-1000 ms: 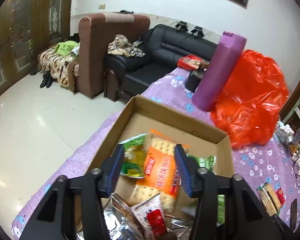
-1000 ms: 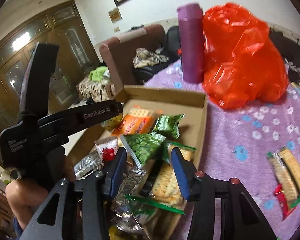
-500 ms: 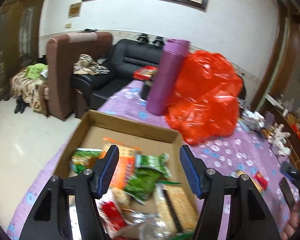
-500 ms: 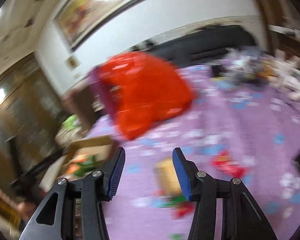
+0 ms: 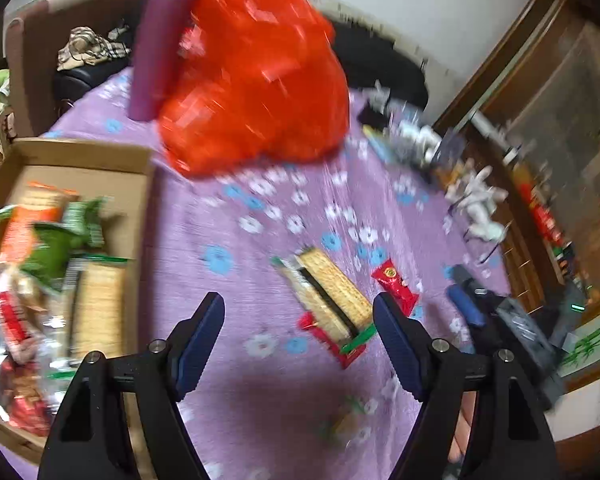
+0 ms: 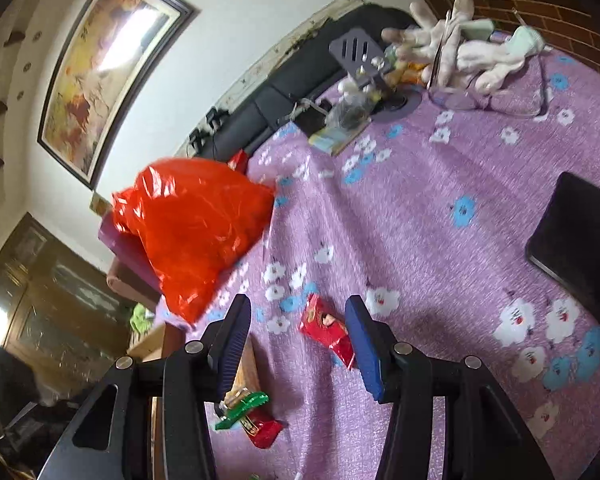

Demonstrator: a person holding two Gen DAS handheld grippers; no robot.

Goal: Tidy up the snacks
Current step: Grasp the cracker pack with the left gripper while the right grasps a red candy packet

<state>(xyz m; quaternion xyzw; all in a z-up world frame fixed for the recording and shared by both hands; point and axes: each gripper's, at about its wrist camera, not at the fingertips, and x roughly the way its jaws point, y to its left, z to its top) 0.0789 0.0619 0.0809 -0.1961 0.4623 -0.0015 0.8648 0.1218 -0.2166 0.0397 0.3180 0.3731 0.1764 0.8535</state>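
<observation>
A cardboard box full of snack packets stands at the left on the purple flowered cloth. Two cracker packets and a small red packet lie loose on the cloth. My left gripper is open and empty, above the cloth just before the crackers. My right gripper is open and empty, with the small red packet lying between its fingertips on the cloth. A cracker packet end shows behind its left finger. The right gripper also shows in the left wrist view.
A red plastic bag and a purple cylinder stand behind the box. White gloves, glasses, a holder and small clutter lie at the far end. A black flat device lies at the right. Sofas stand beyond.
Both grippers have swung right, away from the box, to the loose packets on the cloth. The left gripper's jaws have opened wider. The right gripper now straddles the small red packet.
</observation>
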